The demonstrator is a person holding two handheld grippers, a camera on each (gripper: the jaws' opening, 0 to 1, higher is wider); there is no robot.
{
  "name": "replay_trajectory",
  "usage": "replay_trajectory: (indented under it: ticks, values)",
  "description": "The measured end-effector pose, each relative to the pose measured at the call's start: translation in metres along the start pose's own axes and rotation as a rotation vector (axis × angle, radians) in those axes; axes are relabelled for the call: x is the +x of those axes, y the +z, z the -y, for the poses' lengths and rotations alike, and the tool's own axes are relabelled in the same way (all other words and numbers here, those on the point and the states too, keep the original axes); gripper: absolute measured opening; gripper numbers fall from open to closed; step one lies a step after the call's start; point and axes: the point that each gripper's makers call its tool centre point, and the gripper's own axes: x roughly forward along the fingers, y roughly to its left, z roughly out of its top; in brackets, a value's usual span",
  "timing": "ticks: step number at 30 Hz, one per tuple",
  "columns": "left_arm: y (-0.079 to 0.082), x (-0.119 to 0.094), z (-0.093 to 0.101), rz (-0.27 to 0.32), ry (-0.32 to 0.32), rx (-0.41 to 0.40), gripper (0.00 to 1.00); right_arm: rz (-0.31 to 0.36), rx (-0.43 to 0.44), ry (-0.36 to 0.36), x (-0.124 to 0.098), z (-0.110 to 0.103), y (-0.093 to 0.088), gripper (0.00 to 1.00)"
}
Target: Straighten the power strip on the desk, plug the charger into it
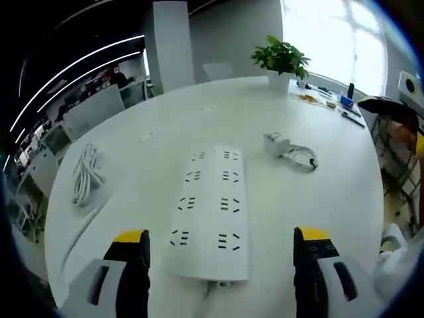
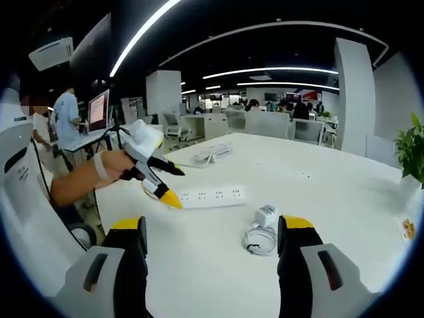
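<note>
Notably, the chief risk at this moment lay in the light power strip (image 1: 211, 211) skidding or pivoting too far on the smooth white desk (image 1: 331, 192) if a single jaw pushed near one end, which would have left it skewed again. A second hazard was its coiled cord (image 1: 86, 173), at the left of the left gripper view, dragging as the strip turned. The charger (image 2: 266, 215), with its looped cable (image 2: 260, 240), might also have been knocked aside, since it lay near the strip.

The left gripper (image 1: 222, 248) had its jaws spread wide and held nothing; the strip's near end lay between them at lower centre, not visibly touched. In the right gripper view, the left gripper (image 2: 162, 182) hovered at the strip's left end. The right gripper (image 2: 212, 238) was likewise spread and empty, with the charger just above its right jaw tip.
</note>
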Motion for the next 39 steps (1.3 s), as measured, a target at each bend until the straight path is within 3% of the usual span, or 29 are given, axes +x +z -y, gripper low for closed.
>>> replay_trajectory:
  ticks: [5,11,21,31,39]
  values:
    - [-0.005,0.011,-0.002,-0.055,0.013,0.021,0.89,-0.002,0.001,0.007,0.001,0.0,-0.001,0.79]
    - [-0.006,0.016,-0.002,-0.076,0.01,0.03,0.83,-0.002,0.008,0.01,0.0,0.001,-0.002,0.79]
    - [-0.015,0.022,-0.008,-0.122,0.029,0.015,0.82,-0.006,0.014,0.016,0.0,0.004,-0.006,0.79]
    - [-0.02,0.026,-0.016,-0.139,0.031,0.007,0.76,-0.013,0.019,0.04,0.004,-0.001,-0.008,0.78]
    - [-0.018,0.029,-0.017,-0.145,-0.01,0.014,0.7,-0.029,0.028,0.057,0.009,-0.006,-0.013,0.78]
